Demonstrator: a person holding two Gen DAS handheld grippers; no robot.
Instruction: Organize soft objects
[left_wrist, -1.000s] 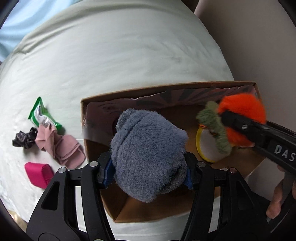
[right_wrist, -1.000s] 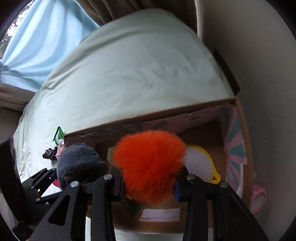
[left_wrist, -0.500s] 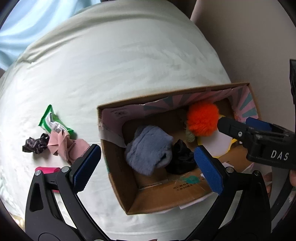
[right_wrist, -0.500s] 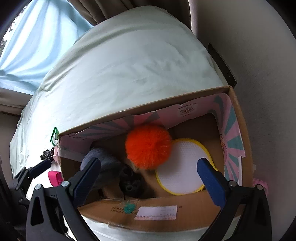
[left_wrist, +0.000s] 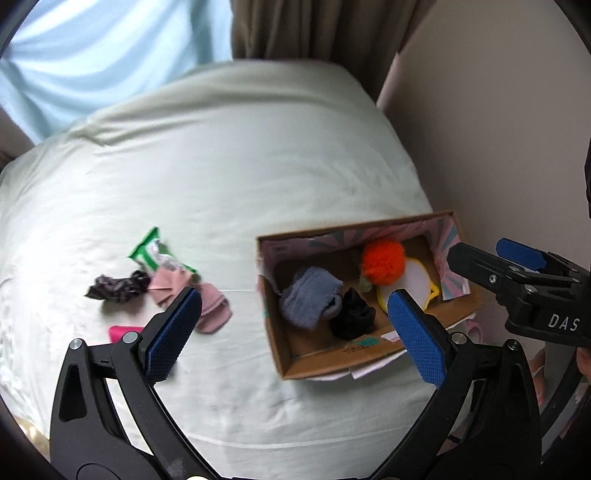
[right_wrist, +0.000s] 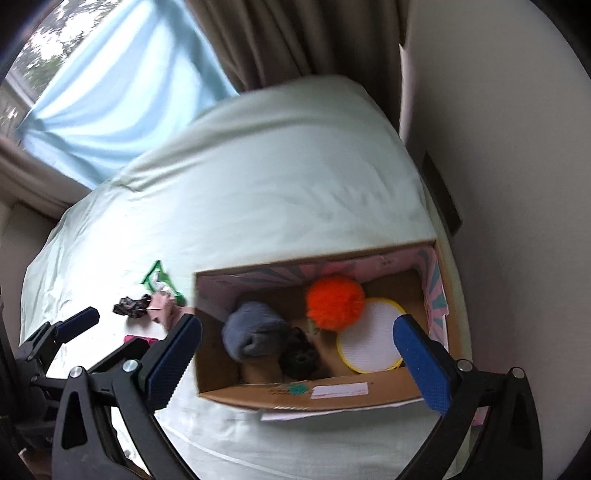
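Soft things lie beyond both claws: the left claw (left_wrist: 293, 328) and right claw (right_wrist: 297, 347) hang spread wide and empty above the bed (left_wrist: 240, 177). Past the right claw, the cardboard box (right_wrist: 369, 397) holds a grey plush (right_wrist: 255, 332), orange pompom (right_wrist: 334, 301) and white disc (right_wrist: 373, 336). Farther left, a pink cloth (left_wrist: 212, 304) and green packet (left_wrist: 155, 254) rest on the bed.

Both grippers, left (left_wrist: 293, 328) and right (right_wrist: 297, 350), have released and withdrawn upward; grey plush (left_wrist: 310, 301) and orange pompom (left_wrist: 382, 260) now lie inside the box (left_wrist: 317, 356).
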